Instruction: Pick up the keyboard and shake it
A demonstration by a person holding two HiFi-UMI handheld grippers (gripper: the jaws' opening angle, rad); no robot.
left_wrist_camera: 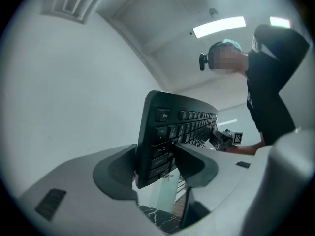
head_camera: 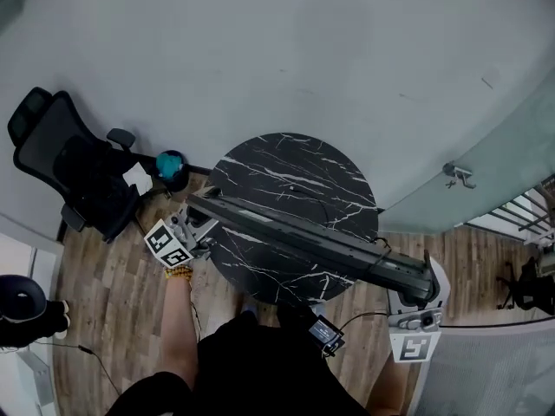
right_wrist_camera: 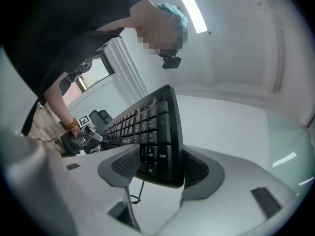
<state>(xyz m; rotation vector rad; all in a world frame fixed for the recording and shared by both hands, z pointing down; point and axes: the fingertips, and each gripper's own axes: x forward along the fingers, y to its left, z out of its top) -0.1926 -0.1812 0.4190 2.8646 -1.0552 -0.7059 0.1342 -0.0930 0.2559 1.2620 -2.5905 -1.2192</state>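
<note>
A long black keyboard [head_camera: 303,237] hangs in the air above a round black marble table [head_camera: 286,176], turned on edge with its keys facing the person. My left gripper [head_camera: 192,224] is shut on its left end, and the Esc corner [left_wrist_camera: 160,132] sits clamped between the grey jaws. My right gripper [head_camera: 416,295] is shut on the right end, where the numpad keys [right_wrist_camera: 157,146] show between the jaws. Each gripper view shows the other gripper at the keyboard's far end. A thin cable [right_wrist_camera: 132,193] hangs below the keyboard.
A black office chair [head_camera: 74,167] stands at the left beside a teal ball [head_camera: 170,165]. A glass partition [head_camera: 486,167] runs along the right, with another chair [head_camera: 525,284] behind it. The person's body [head_camera: 260,371] is close to the table's near edge on a wood floor [head_camera: 113,310].
</note>
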